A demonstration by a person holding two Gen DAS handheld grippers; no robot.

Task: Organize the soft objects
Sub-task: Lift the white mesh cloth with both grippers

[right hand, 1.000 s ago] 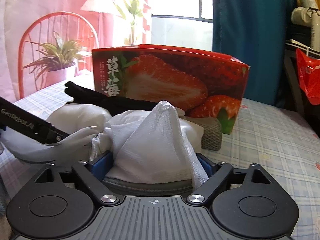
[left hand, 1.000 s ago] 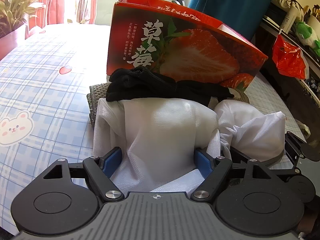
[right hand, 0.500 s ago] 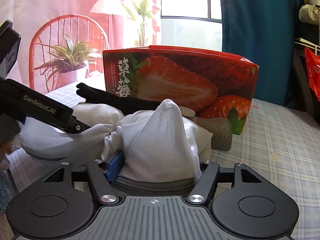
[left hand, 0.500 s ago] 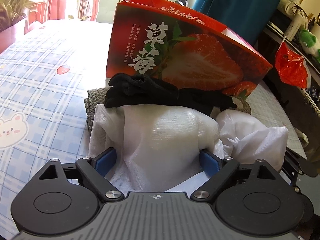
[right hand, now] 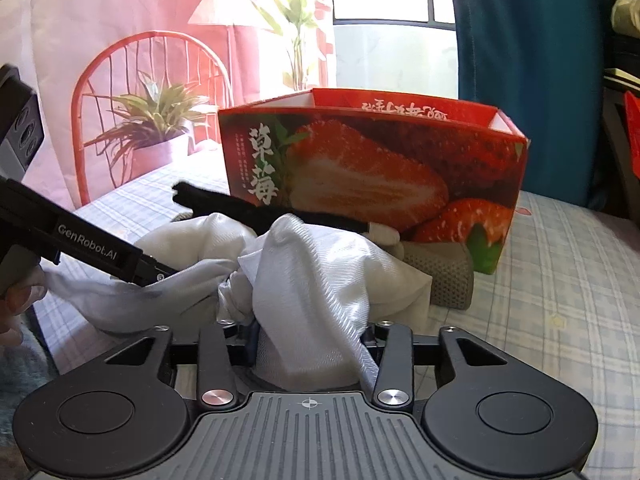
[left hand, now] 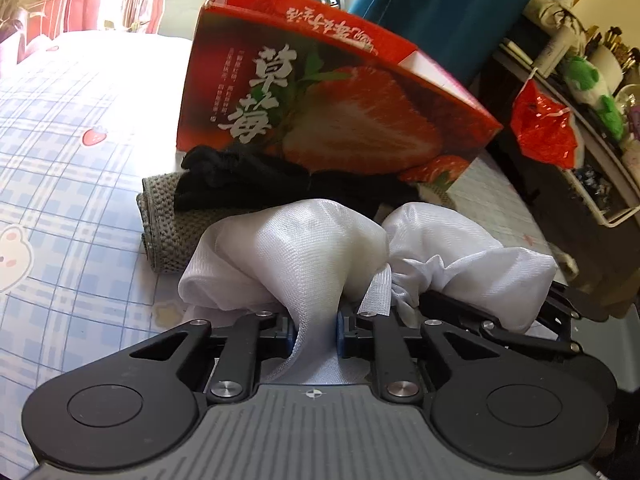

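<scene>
Left tongs (left hand: 316, 336) and right tongs (right hand: 308, 350), jaws just closed, each pinch the white cloth (left hand: 296, 248) lying before the strawberry box (left hand: 340, 116). Cloth, black garment (left hand: 248, 180) and grey towel (left hand: 160, 224) remain unboxed; sorting looks barely begun.

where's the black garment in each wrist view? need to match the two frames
Left wrist: black garment lies centre-left, on the grey knit cloth, behind the white mesh fabric, at the foot of the strawberry box.
Right wrist: it runs left of centre, behind the white fabric, in front of the box.
Shared landmark: the strawberry box.
</scene>
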